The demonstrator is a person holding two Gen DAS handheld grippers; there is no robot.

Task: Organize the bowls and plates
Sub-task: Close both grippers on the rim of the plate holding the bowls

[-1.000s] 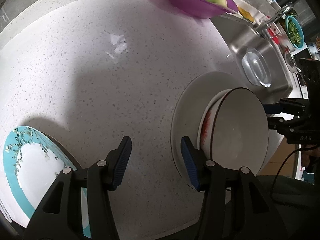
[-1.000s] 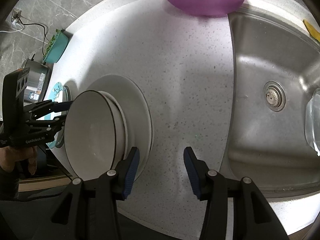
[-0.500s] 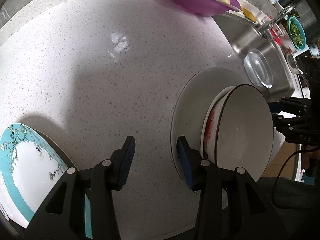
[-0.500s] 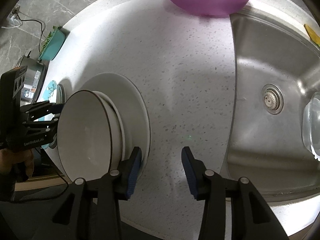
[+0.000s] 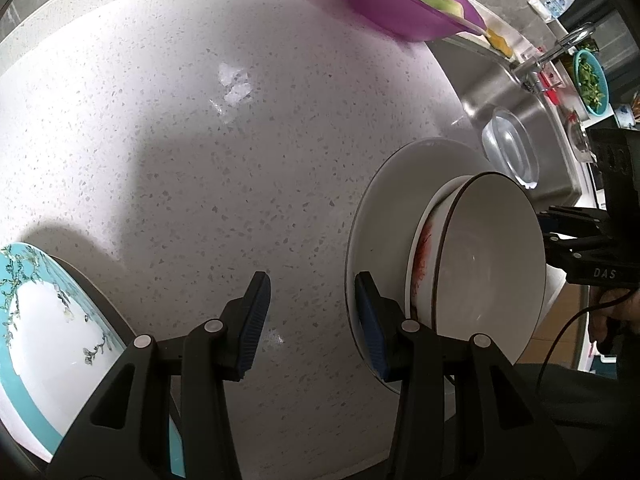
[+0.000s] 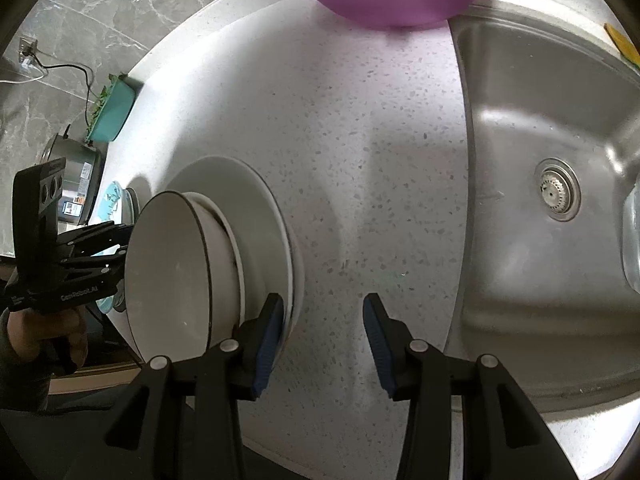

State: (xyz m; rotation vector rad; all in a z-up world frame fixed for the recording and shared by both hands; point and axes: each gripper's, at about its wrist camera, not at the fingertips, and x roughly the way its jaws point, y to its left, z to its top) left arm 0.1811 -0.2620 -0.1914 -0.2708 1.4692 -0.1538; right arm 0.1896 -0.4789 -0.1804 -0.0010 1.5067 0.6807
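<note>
Two nested bowls (image 5: 488, 256) sit on a white plate (image 5: 384, 208) near the countertop's (image 5: 200, 160) front edge. Left gripper (image 5: 312, 320) and right gripper (image 6: 324, 336) flank the plate, jaws parted, having just narrowed, holding nothing. Lifted unevenly, the stack could slide off.

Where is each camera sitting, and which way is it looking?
Left wrist view: sits on the left claw, looking steeply down at the counter; its own open fingers show, and the right claw beyond the bowls.
Right wrist view: sits on the right claw, looking down at counter and sink; its open fingers show, and the hand holding the left claw.
Both see: the stacked bowls on the white plate and the purple bowl.
</note>
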